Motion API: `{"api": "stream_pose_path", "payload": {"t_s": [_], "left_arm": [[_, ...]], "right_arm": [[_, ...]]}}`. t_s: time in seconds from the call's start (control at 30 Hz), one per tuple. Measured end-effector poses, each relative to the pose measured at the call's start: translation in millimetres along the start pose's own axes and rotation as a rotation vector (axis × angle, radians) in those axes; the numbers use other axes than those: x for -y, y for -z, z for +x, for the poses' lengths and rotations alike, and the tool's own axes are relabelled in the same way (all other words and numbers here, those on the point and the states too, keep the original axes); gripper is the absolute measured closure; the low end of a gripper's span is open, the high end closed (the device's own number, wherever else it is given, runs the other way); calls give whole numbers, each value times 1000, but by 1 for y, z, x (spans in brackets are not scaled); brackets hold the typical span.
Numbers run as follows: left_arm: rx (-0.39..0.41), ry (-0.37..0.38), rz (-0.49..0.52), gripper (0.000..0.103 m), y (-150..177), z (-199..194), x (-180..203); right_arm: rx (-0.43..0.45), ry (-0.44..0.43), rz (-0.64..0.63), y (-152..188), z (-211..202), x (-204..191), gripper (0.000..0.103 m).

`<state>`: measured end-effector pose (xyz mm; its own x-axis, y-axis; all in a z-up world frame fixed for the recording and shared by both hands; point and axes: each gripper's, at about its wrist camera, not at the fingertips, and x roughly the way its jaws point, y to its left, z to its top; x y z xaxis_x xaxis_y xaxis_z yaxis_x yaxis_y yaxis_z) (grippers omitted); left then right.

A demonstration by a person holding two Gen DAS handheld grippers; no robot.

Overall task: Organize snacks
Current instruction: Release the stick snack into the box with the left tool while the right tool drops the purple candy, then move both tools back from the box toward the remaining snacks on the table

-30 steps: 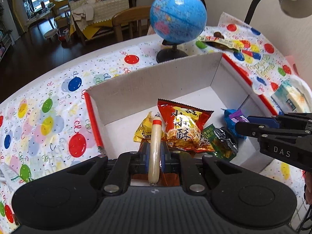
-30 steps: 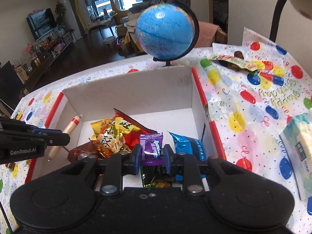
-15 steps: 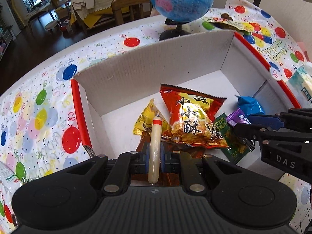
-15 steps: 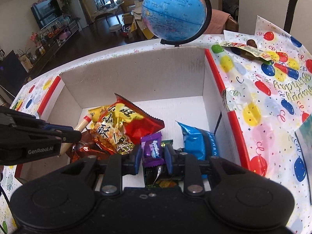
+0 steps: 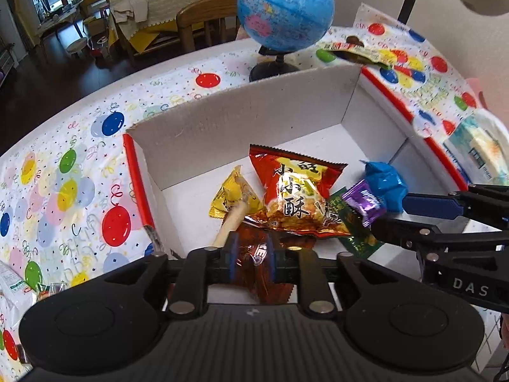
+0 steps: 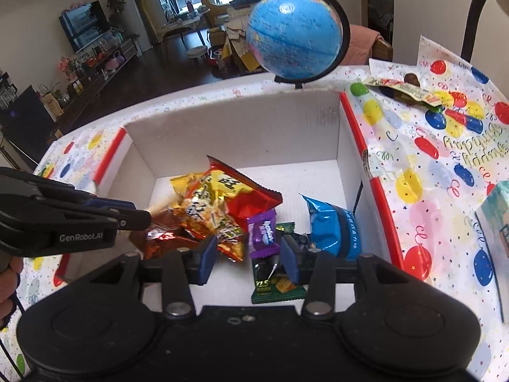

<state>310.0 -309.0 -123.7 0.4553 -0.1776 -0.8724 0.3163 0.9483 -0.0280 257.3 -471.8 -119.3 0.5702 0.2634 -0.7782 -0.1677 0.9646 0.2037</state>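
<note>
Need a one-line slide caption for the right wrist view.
Right gripper, jaws just opened, releases purple candy among snacks in the white box.

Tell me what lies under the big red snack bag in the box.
Under the red snack bag: a yellow packet, a sausage stick, a brown wrapper and a green packet. Their covered parts stay hidden.

Each wrist camera looks forward and steeply down along its jaws, close above the white box (image 5: 248, 117). The left view faces it from the left, the right view from the right. Both share the box interior and the globe (image 6: 294, 31).
</note>
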Motion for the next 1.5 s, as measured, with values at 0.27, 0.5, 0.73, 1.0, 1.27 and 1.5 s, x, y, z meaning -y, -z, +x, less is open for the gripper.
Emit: {"api": "stream_pose_path", "payload": {"t_s": [0.27, 0.5, 0.73, 1.0, 1.27, 1.5], "left_arm": [[54, 33, -17, 73, 10, -36, -10], [121, 37, -30, 67, 22, -72, -24], [181, 57, -60, 35, 35, -103, -47], [210, 48, -100, 31, 56, -129, -81], [252, 30, -140, 23, 86, -156, -117], [284, 5, -169, 16, 109, -172, -153]], "right_arm": [[71, -12, -16, 0, -37, -15, 46], [130, -24, -39, 0, -63, -37, 39], [178, -46, -48, -2, -80, -65, 35], [211, -73, -70, -1, -86, -102, 19], [242, -110, -96, 4, -88, -144, 7], [223, -134, -124, 7, -77, -181, 3]]}}
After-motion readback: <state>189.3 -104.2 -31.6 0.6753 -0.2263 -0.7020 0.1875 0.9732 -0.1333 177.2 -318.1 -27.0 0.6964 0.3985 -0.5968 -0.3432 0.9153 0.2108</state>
